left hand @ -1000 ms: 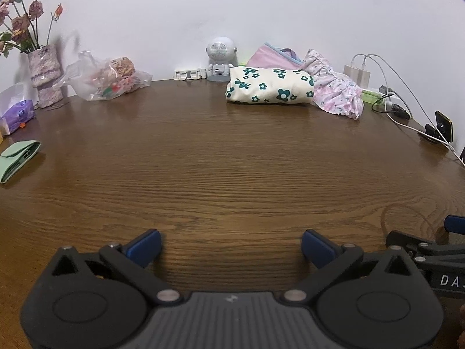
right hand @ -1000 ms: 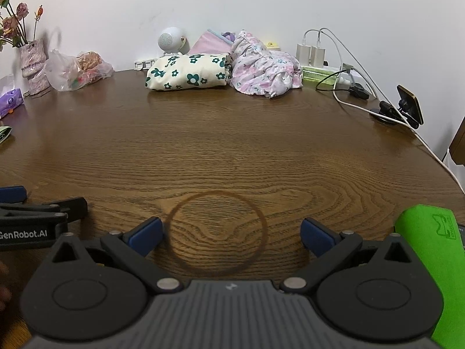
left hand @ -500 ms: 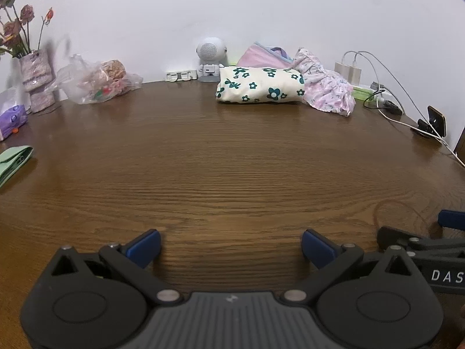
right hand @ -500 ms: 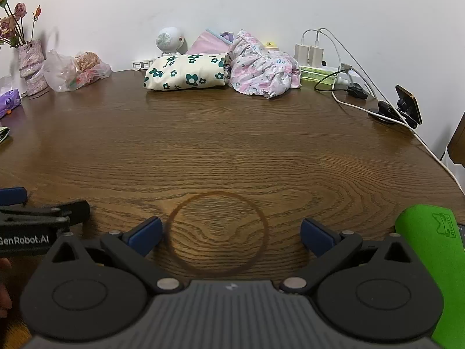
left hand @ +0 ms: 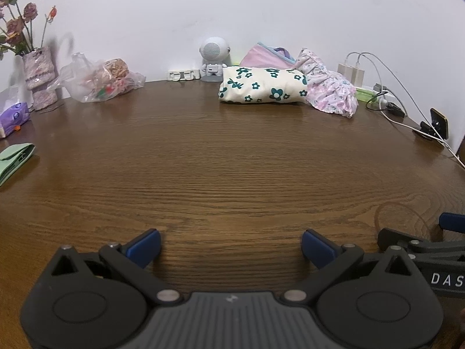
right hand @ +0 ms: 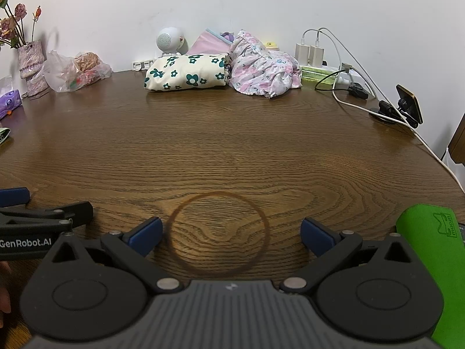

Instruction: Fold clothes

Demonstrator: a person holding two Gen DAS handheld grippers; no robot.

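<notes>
Both tools, left tool [left hand: 231, 242] and right tool [right hand: 231, 232], were wide open, empty. Pink garment [right hand: 263, 65] beside flowered bundle [right hand: 186, 72] looked unfolded; grab its edge, drag to bare desk [right hand: 232, 145].

Soft, even indoor light fills both views, bright on the plain white wall [left hand: 261, 8]. The dark brown wood-grain surface [left hand: 232, 151] carries a dull sheen toward its far edge. The vase of dried pink flowers [left hand: 37, 72] throws a faint grey shadow rightward. Fisheye distortion bows the edges, with black vignetting in the corners. Focus is sharp throughout.
</notes>
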